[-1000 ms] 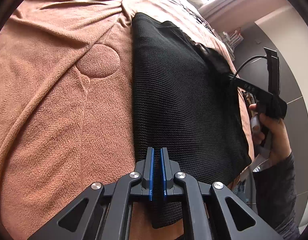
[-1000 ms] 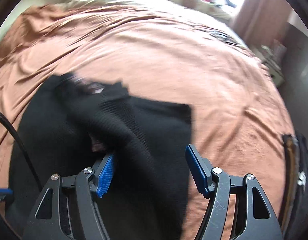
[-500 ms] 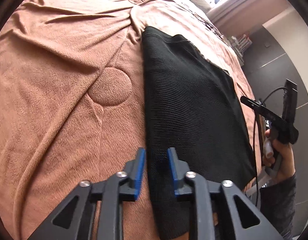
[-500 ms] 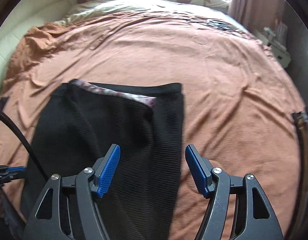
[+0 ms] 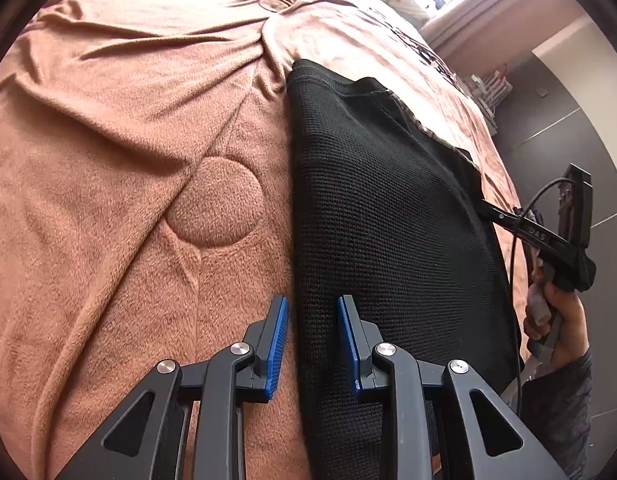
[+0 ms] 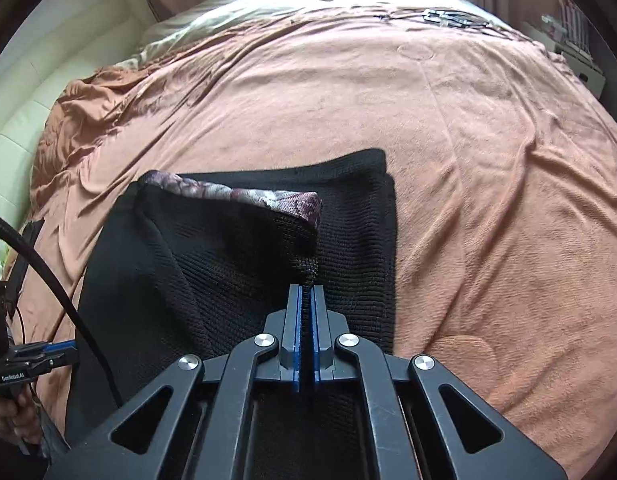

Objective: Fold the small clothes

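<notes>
- Bed (image 6: pixel 488 168), under a fuzzy, wrinkled orange-brown blanket (image 5: pixel 108 184); a round embossed patch shown only in the left view.
- Black ribbed knit garment (image 6: pixel 236 276) spread flat on the blanket, oblong; a floral purple lining (image 6: pixel 244 194) at a lifted fold, clear only in the right view.
- Right tool (image 6: pixel 306 300), pads pinched on that lifted garment edge; gripped from below by a hand (image 5: pixel 556 320).
- Left tool (image 5: pixel 312 316), blue pads narrowly apart, straddling the garment's near left edge, holding nothing.
</notes>
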Action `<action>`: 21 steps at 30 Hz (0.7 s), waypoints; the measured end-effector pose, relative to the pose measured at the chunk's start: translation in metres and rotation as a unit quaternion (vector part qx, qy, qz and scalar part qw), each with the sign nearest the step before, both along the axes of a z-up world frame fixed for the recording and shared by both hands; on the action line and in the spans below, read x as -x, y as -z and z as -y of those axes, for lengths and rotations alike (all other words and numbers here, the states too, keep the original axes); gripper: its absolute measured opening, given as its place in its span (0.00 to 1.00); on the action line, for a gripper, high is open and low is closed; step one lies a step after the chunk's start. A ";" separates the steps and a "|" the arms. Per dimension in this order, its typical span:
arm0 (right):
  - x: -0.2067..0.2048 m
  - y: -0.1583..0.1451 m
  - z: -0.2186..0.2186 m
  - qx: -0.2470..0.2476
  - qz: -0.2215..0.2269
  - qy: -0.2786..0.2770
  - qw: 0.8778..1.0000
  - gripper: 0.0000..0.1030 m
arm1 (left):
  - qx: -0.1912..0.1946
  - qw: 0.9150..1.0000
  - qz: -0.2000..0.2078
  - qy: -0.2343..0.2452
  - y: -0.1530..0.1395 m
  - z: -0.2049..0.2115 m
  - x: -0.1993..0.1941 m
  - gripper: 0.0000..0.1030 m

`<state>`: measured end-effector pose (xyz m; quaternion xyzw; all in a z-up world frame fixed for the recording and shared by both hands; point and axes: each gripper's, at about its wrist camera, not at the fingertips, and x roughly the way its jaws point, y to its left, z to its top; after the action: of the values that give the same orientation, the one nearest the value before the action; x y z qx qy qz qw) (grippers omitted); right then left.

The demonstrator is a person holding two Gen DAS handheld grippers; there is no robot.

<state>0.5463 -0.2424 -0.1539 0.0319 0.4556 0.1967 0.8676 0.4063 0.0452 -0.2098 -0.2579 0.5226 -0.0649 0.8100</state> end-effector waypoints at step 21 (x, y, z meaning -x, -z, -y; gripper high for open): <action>0.059 -0.013 0.033 -0.014 -0.027 0.014 0.999 0.64 | 0.029 0.999 -0.013 0.004 0.003 0.010 0.017 0.27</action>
<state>0.4877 -0.2758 -0.1411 0.0559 0.4760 0.1896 0.8569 0.3892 0.0352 -0.2128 -0.2803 0.5320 -0.0797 0.7950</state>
